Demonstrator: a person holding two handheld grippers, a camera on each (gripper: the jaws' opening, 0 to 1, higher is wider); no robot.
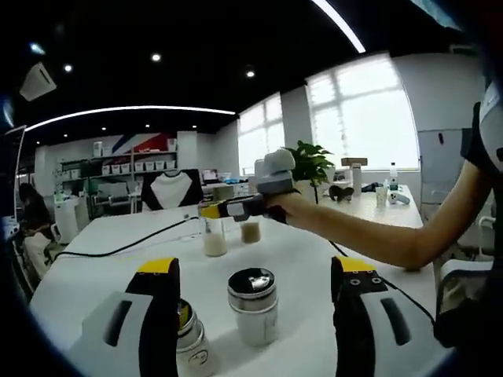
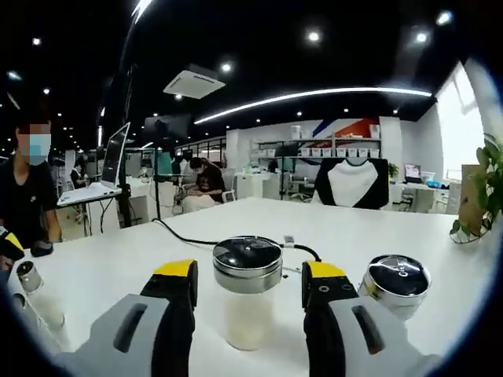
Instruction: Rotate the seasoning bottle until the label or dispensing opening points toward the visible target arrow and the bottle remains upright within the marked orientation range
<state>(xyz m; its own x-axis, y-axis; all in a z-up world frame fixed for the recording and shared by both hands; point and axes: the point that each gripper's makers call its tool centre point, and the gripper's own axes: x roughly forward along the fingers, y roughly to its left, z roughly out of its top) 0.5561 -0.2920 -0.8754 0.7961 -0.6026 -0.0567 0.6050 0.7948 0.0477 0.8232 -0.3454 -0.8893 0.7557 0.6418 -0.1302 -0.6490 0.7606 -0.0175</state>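
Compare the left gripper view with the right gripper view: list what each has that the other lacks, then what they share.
Left gripper view: a hand holding the right claw, with its forearm. Right gripper view: an open laptop, a ceiling air unit. Both: white table, black cable, steel-lidded bottles.

No readable text, labels, brands, numbers or signs; bottle markings too blurred.
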